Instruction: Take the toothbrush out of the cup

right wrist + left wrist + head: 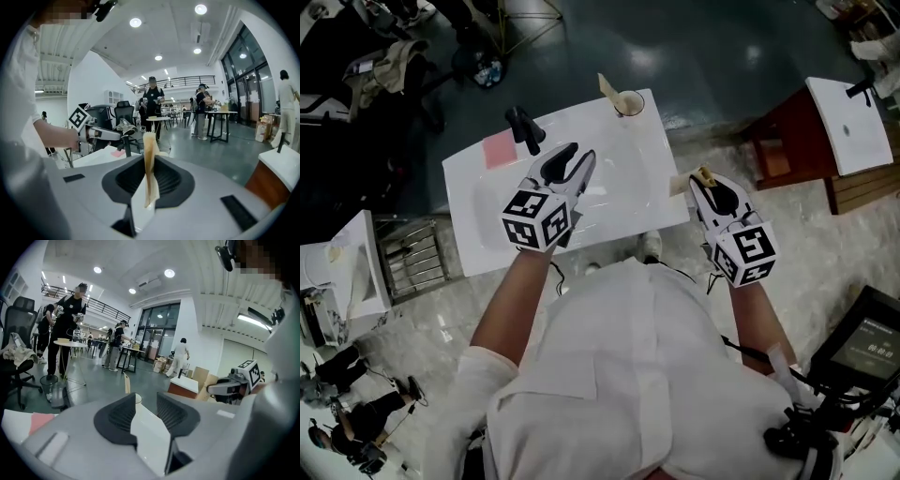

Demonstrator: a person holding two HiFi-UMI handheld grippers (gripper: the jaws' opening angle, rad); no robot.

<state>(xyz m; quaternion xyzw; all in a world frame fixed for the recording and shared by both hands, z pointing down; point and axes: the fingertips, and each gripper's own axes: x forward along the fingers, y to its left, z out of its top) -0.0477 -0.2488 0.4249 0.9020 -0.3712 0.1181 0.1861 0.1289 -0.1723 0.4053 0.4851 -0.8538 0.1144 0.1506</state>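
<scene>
My right gripper clamped on the toothbrush — left gripper jaws apart, empty — cup on sink corner.

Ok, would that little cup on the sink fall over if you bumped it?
Probably, yes. The cup looks small and light, so a nudge might move it easily. It stands right at the corner of the sink, so a push could send it off the edge. The tall stick leaning out of it likely makes it tippier.
</scene>
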